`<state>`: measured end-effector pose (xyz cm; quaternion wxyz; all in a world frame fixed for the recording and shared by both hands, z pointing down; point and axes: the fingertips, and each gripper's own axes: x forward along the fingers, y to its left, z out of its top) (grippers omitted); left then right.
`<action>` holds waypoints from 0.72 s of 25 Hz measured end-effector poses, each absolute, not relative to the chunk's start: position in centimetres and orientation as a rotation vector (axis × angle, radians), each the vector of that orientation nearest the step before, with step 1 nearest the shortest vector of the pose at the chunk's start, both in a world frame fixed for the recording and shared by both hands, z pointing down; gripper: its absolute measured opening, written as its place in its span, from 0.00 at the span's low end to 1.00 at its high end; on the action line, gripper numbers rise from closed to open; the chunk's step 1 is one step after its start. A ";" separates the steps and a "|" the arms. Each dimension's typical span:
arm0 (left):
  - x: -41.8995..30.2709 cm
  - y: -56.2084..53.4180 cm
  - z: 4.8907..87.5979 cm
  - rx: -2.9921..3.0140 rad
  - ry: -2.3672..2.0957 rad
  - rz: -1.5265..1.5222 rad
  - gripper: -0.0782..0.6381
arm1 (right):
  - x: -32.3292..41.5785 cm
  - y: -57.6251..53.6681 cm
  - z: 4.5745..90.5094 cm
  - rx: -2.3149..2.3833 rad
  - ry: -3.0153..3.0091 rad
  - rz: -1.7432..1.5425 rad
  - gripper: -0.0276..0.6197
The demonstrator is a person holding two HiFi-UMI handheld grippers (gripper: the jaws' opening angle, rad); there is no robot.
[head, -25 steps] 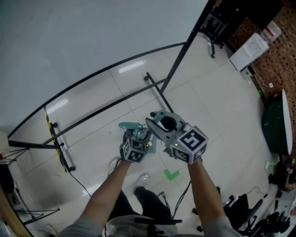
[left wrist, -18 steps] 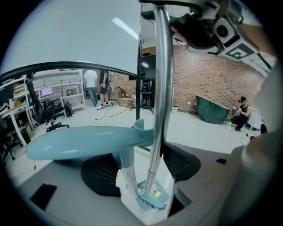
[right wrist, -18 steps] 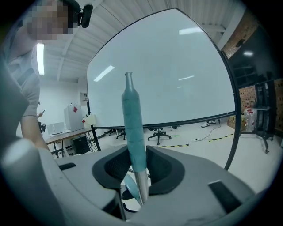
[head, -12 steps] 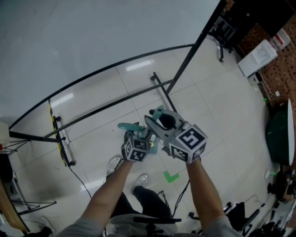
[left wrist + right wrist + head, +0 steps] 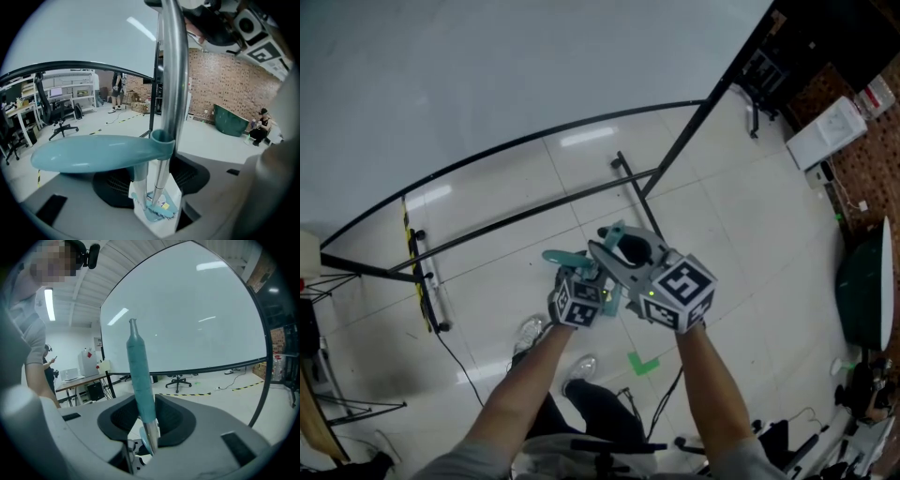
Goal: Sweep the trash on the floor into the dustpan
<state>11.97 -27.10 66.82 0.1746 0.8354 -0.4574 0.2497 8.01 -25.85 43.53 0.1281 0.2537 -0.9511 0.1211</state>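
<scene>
Left gripper (image 5: 594, 273) sits just left of right gripper (image 5: 615, 246).

Head view steeply down onto left gripper (image 5: 586, 273), right gripper (image 5: 616, 241), floor (image 5: 741, 217), gripper views close along own jaws, both catching broom pole (image 5: 174, 93).

**Arms out front, tongs side by side**

The bare left forearm (image 5: 520, 394) and right forearm (image 5: 712, 394) both reach forward from the body and converge. The left tongs (image 5: 589, 277) sit just beside the right tongs (image 5: 615, 242), slightly nearer the body. The left tongs tilt downward. Their jaws stand apart and have just been closing, with two upright shafts (image 5: 161, 183) between them and a gap left on one side. The right tongs point closer to level, their jaws clamped on a teal handle (image 5: 139, 376).
</scene>
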 end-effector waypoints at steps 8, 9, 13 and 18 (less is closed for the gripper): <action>11.5 -27.0 66.8 2.384 -1.283 0.704 0.37 | 7.4 -25.2 43.6 0.669 -2.770 0.341 0.21; 11.5 -27.0 66.8 2.382 -1.283 0.705 0.36 | 7.5 -25.2 43.6 0.664 -2.771 0.345 0.21; 11.7 -26.8 66.8 2.393 -1.254 0.706 0.37 | 7.8 -25.0 43.6 0.675 -2.772 0.360 0.21; 12.1 -25.9 67.1 2.411 -1.165 0.705 0.38 | 8.2 -24.4 43.8 0.712 -2.741 0.362 0.22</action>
